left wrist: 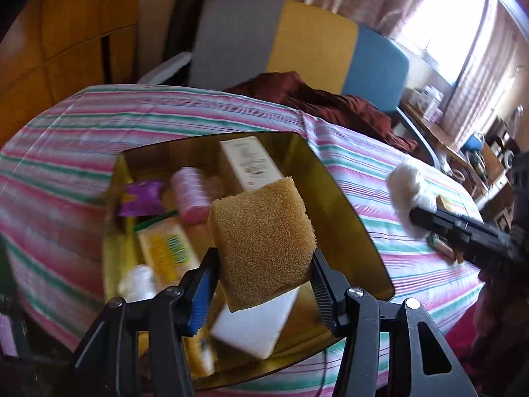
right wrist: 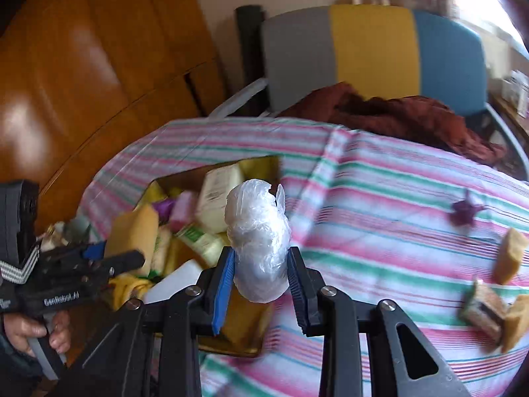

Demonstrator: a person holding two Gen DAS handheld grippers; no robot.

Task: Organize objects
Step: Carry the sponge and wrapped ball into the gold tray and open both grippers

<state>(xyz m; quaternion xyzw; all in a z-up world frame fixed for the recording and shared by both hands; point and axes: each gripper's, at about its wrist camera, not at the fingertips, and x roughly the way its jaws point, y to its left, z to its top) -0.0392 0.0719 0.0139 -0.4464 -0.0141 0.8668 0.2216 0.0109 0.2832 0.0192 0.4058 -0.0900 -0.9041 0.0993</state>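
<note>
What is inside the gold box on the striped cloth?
Inside the gold box lie a cream carton, a pink roll, a purple wrapper, a yellow packet, a clear bottle and a white block. The held sponge covers the middle.

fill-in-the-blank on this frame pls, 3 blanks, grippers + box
1. The left gripper is shut on a tan ____.
2. The right gripper is shut on a crumpled clear ____ bag.
3. The gold box rests on a ____ tablecloth.

Missing words: sponge; plastic; striped
</note>
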